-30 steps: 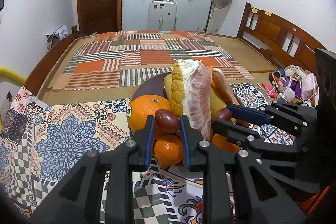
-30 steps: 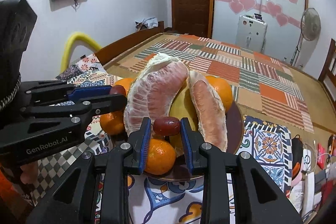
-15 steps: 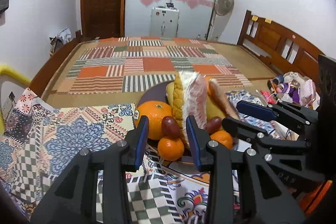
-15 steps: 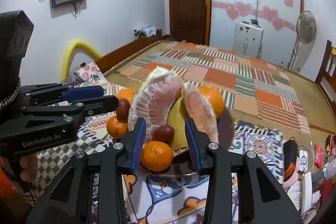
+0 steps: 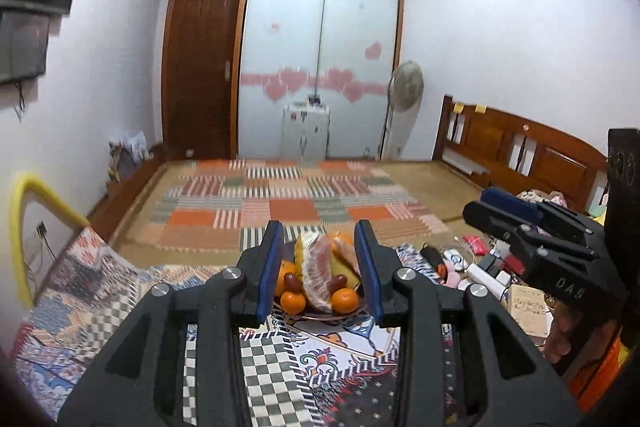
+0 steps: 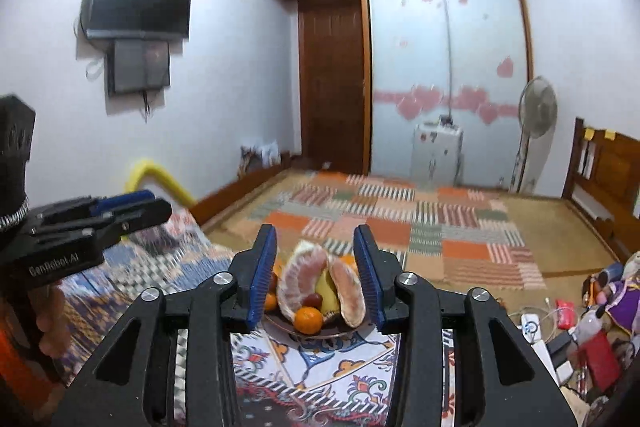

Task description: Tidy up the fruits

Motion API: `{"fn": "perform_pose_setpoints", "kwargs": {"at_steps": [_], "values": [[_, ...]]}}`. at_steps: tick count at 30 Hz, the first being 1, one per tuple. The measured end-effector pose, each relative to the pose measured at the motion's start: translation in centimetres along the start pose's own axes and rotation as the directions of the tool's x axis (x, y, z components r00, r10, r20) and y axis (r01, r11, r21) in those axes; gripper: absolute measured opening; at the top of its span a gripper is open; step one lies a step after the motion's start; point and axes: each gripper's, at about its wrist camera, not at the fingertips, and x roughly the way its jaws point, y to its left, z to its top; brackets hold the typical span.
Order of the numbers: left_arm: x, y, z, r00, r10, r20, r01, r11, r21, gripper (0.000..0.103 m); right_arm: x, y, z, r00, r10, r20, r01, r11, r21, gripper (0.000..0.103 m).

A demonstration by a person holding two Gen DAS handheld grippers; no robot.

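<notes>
A dark plate [image 5: 320, 315] holds peeled pomelo segments [image 5: 318, 273], small oranges [image 5: 293, 302], red dates [image 5: 292, 281] and a yellow fruit. It sits on the patterned cloth well ahead of both grippers. My left gripper [image 5: 319, 247] is open, high and back from the plate, with nothing between its pads. My right gripper [image 6: 314, 247] hangs at the same distance; its jaws are opening and nothing is between them. Through it I see the plate [image 6: 286, 327], pomelo [image 6: 302, 279], an orange [image 6: 308, 319] and a date [image 6: 312, 301]. Each view also shows the other gripper [image 5: 504, 211] [image 6: 132, 205] to one side.
A patterned cloth [image 5: 280, 367] covers the table. Behind the plate lies a bed with a patchwork mat [image 5: 288, 203] and a wooden headboard [image 5: 520, 147]. Toys, a book and cables [image 6: 568, 323] clutter the right. A yellow padded rail [image 5: 24, 227] stands at the left.
Both grippers have drawn back and up from the plate, which now looks small and far. Their jaws have widened, and the dates that sat between the pads lie on the plate.
</notes>
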Motion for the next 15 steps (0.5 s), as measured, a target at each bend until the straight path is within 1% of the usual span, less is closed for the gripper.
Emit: {"fn": "perform_pose_setpoints", "kwargs": {"at_steps": [1,2,3,4,6,7,8,9,10,11,12,14,15], "values": [[-1.4,-0.6,0.2,1.0,0.008,0.025,-0.009,1.0,0.009,0.045,-0.9,0.2,0.3,1.0,-0.001,0.021,0.001,1.0,0.004,0.043],[-2.4,-0.9,0.3,0.999,0.016,0.045,-0.016,1.0,0.014,0.056,-2.5,0.7,0.6,0.999,-0.003,0.054,0.003,1.0,0.006,0.044],[-3.4,-1.3,0.3,0.998,0.02,0.065,-0.021,1.0,0.018,0.06,-3.2,1.0,0.8,0.997,-0.006,0.071,0.006,1.0,0.006,0.046],[-4.7,-1.8,0.3,0.996,0.022,0.09,-0.024,0.999,0.026,0.062,-4.5,1.5,1.1,0.995,-0.012,0.097,0.012,1.0,0.006,0.051],[-6.7,-2.6,0.4,0.992,0.029,0.124,-0.035,0.998,0.046,0.062,-6.3,2.1,1.3,0.99,-0.023,0.137,0.022,1.0,0.007,0.06],[-7.5,-2.9,0.4,0.99,0.032,0.137,-0.04,0.998,0.052,0.065,-6.5,2.1,1.3,0.989,-0.027,0.149,0.026,1.0,0.009,0.064],[-8.2,-3.2,0.3,0.988,0.036,0.148,-0.045,0.997,0.057,0.071,-7.2,2.4,1.4,0.986,-0.032,0.164,0.031,0.999,0.011,0.067],[-8.8,-3.3,0.3,0.987,0.038,0.157,-0.048,0.997,0.061,0.073,-8.0,2.6,1.4,0.983,-0.037,0.178,0.034,0.999,0.017,0.072],[-9.6,-3.7,0.2,0.984,0.043,0.171,-0.055,0.996,0.066,0.078,-8.6,2.8,1.3,0.981,-0.04,0.19,0.037,0.999,0.023,0.077],[-10.1,-3.8,0.0,0.983,0.044,0.18,-0.057,0.996,0.07,0.084,-8.7,2.8,1.4,0.979,-0.046,0.197,0.041,0.999,0.026,0.08],[-10.7,-4.0,-0.1,0.981,0.043,0.191,-0.057,0.996,0.069,0.086,-9.1,3.1,1.3,0.977,-0.054,0.207,0.05,0.998,0.027,0.085],[-11.7,-4.0,-0.5,0.978,0.048,0.201,-0.063,0.996,0.064,0.096,-9.2,3.2,1.3,0.973,-0.071,0.221,0.067,0.997,0.026,0.093],[-12.1,-4.0,-0.7,0.977,0.05,0.205,-0.064,0.996,0.061,0.097,-9.4,3.4,1.2,0.97,-0.08,0.229,0.076,0.997,0.026,0.099]]}}
